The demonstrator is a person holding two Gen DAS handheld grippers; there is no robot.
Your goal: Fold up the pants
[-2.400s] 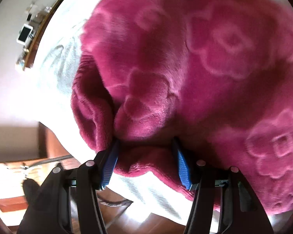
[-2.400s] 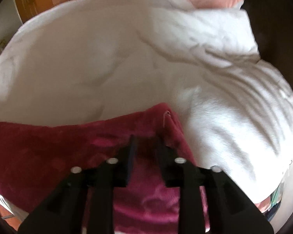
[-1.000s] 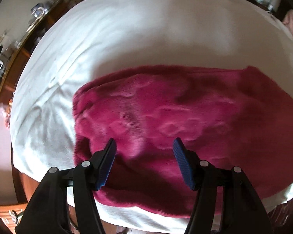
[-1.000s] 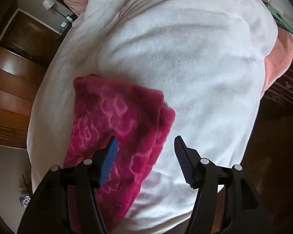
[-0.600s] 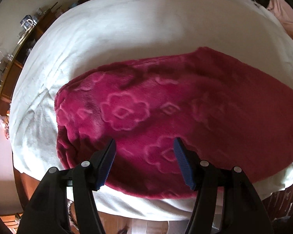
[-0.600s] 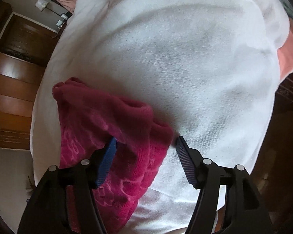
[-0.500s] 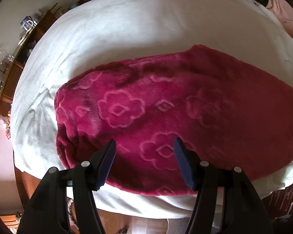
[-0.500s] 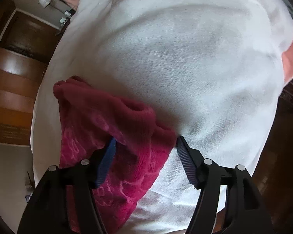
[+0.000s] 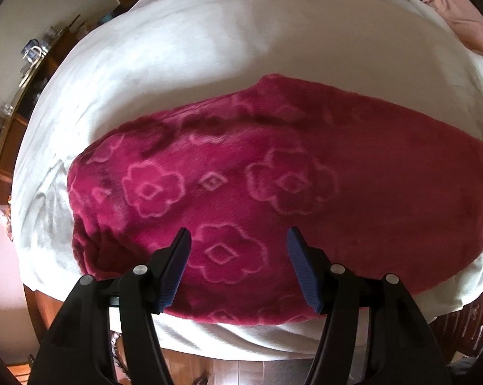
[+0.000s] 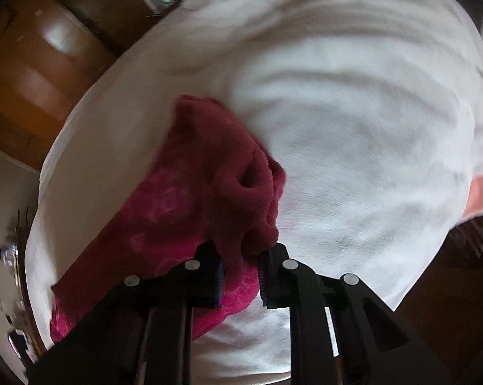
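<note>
The pants [image 9: 273, 173] are magenta fleece with a pale flower pattern, folded into a long band across the white bedspread [image 9: 209, 48]. My left gripper [image 9: 238, 256] hovers above their near edge, its blue-padded jaws open with nothing pinched. In the right wrist view the far end of the pants [image 10: 215, 173] is bunched up. My right gripper [image 10: 241, 269] is closing its jaws there, and the pads pinch a fold of that fleece.
A wooden cabinet [image 10: 32, 73] and dark door stand beyond the bed's far side. A pink pillow [image 9: 459, 16] lies at the bed's back right. A dresser with small items [image 9: 13, 102] runs along the left. Wooden floor [image 9: 209, 369] shows below the bed edge.
The right gripper went from open around the end of the pants to closed on it, and it rolled. The left gripper slid along the pants, still open.
</note>
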